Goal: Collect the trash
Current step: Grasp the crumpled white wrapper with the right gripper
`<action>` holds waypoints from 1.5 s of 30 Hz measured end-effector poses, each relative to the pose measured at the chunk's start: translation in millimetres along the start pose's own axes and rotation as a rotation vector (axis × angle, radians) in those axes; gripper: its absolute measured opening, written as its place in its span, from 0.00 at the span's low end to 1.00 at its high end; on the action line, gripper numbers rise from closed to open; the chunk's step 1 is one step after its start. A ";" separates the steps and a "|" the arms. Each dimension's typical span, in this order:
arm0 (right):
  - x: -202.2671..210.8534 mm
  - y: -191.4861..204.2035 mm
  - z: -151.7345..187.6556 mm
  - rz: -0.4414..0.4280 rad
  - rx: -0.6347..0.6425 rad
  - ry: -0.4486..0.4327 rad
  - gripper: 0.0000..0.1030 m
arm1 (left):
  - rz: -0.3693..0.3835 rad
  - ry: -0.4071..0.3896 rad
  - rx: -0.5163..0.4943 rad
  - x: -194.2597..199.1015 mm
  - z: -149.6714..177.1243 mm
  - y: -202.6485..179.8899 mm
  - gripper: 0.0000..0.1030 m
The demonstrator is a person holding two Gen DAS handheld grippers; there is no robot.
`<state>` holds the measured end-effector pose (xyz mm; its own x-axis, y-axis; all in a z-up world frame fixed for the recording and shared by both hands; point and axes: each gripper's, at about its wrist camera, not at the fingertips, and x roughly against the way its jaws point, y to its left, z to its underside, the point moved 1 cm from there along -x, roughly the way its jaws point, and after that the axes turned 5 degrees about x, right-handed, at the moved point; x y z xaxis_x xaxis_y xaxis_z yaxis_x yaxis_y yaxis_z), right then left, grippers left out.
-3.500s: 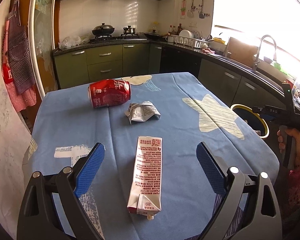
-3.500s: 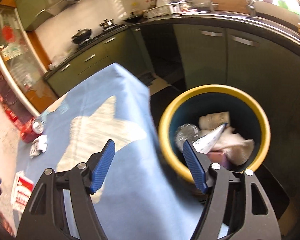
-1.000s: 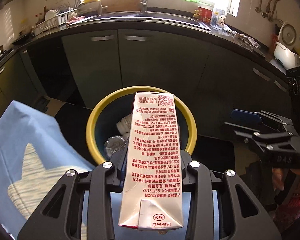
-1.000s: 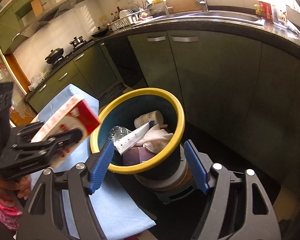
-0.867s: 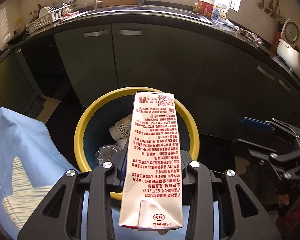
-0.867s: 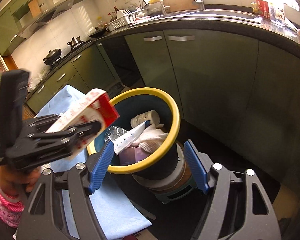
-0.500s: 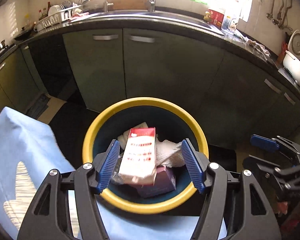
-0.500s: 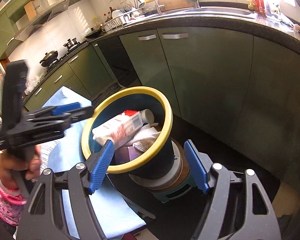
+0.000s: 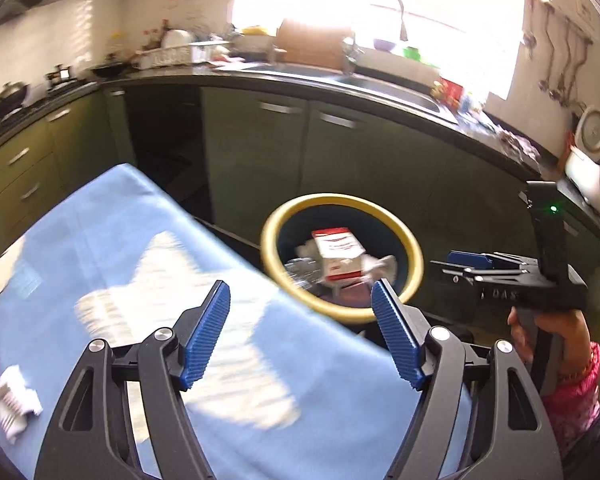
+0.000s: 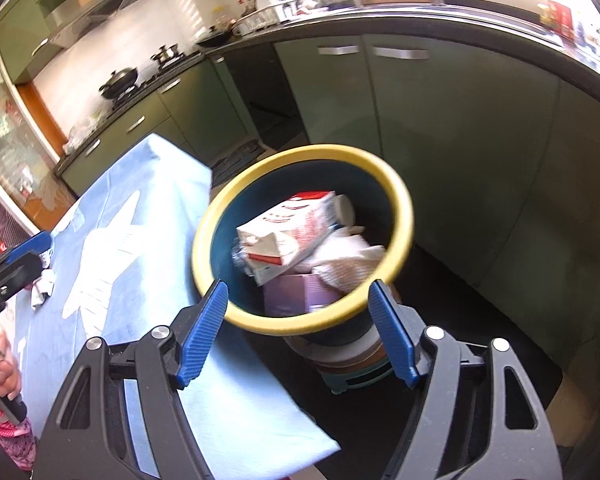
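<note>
My left gripper point(image 9: 300, 334) has just opened, empty; right gripper point(image 10: 298, 332) open too. The crumpled white paper scrap point(image 9: 14, 402), near left, looks light, soft: pinch its middle.

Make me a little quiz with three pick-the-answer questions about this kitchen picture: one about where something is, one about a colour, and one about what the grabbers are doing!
1. Where is the milk carton?
A. on the table
B. in the bin
C. in the sink

2. What colour is the bin's rim?
A. yellow
B. red
C. white

3. What is the left gripper holding?
A. a can
B. the carton
C. nothing

Answers:
1 B, the carton lies on the other rubbish inside the bin.
2 A, a yellow ring runs round its top.
3 C, its fingers have just opened and nothing is between them. The right gripper is empty too.
</note>
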<state>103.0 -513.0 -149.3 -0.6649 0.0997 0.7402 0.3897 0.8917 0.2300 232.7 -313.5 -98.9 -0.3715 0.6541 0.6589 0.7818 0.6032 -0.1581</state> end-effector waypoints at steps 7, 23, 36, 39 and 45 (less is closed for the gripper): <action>-22.2 61.8 -7.2 -0.051 0.107 0.044 0.68 | -0.139 -0.063 0.096 65.5 42.0 72.5 0.74; -77.7 317.3 -11.2 -0.365 0.568 0.155 0.68 | -0.419 -0.130 0.348 170.5 150.6 228.2 0.76; -122.9 449.9 4.4 -0.373 0.644 0.221 0.78 | -0.526 -0.170 0.450 190.9 175.0 255.5 0.80; -132.4 457.8 8.2 -0.351 0.634 0.244 0.78 | -0.520 -0.170 0.463 190.7 176.6 257.2 0.81; -144.3 466.9 15.6 -0.302 0.648 0.251 0.78 | -0.505 -0.165 0.470 189.1 177.9 254.9 0.81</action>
<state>371.0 -104.2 -158.6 -0.4880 -0.2246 0.8434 -0.2905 0.9530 0.0857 272.6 45.1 -145.4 -0.7316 0.2811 0.6210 0.2093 0.9597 -0.1877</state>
